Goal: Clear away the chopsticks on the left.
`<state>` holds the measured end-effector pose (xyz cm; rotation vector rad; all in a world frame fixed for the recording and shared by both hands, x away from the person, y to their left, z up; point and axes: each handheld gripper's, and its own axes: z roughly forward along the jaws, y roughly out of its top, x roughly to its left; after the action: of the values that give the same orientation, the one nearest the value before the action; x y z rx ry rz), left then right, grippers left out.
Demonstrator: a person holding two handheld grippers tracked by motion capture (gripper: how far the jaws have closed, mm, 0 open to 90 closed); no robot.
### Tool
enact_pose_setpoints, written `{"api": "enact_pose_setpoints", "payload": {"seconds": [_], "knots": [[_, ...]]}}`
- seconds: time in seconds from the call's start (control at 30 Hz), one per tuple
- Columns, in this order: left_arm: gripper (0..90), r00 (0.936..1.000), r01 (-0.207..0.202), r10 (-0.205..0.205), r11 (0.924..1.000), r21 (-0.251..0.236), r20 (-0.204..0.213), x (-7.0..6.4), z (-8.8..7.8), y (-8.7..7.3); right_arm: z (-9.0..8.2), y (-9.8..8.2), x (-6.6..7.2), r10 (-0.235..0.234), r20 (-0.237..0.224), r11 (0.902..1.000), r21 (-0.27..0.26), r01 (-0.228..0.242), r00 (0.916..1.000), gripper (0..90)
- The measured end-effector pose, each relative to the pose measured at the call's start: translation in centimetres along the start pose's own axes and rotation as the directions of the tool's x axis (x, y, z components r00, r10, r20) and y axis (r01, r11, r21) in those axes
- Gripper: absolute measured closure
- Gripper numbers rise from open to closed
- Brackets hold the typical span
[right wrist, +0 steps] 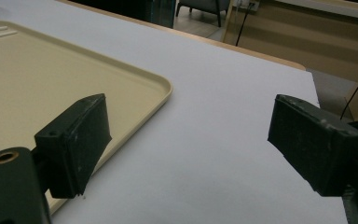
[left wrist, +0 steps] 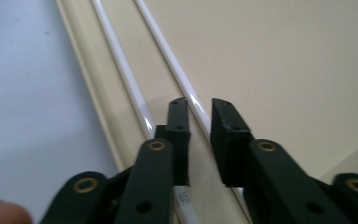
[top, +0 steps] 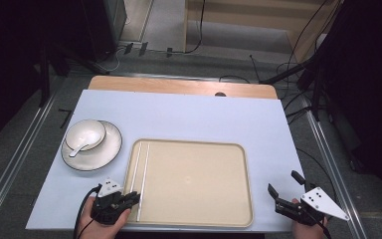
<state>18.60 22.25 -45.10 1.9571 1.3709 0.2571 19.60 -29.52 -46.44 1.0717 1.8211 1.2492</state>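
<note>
Tray (top: 194, 184) between both grippers, bare apart from two chopsticks at its left edge. Plate (top: 104, 152) with bowl (top: 85, 133) and spoon (top: 78, 148) ahead-left of left gripper (left wrist: 199, 108), well clear. Left gripper over chopsticks (left wrist: 168, 56), jaws slightly parted, one stick in the gap, pads not pressing. Right gripper (right wrist: 186, 140) wide open over bare mat (right wrist: 223, 116), beside tray corner.

We see lots of bare room in the middle and right of the tray (top: 204, 184); only two white chopsticks (top: 142, 174) lie along its left side, just inside the raised rim. On the table (top: 189, 117), a plate (top: 104, 154) with a bowl (top: 85, 133) and spoon (top: 78, 148) blocks the far left. The back and right strips are bare.
</note>
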Motion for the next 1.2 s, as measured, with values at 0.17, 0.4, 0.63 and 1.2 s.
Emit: {"api": "enact_pose_setpoints", "payload": {"seconds": [0.17,0.4,0.63,1.2], "knots": [[65.1,0.9997,0.025,-0.024,0.9982,-0.055,0.007,0.6,-1.1,0.8,0.0,0.0,-0.1,0.005,0.009,1.0000,0.000,-0.005,1.0000,13.0],[44.2,0.9973,-0.065,0.060,0.9888,-0.134,-0.042,2.0,-1.3,1.9,0.0,-0.1,-0.2,0.001,0.008,1.0000,0.008,-0.001,1.0000,13.0],[11.0,0.9997,-0.025,0.025,0.9921,-0.123,-0.001,3.3,-1.8,2.9,-0.3,-0.2,-0.4,0.004,0.015,1.0000,0.003,-0.004,0.9999,13.0],[0.0,0.9987,-0.012,0.003,0.9874,-0.158,-0.052,5.6,-4.3,4.1,0.0,0.1,-0.4,0.000,0.021,0.9999,-0.011,0.001,0.9998,13.0]]}}
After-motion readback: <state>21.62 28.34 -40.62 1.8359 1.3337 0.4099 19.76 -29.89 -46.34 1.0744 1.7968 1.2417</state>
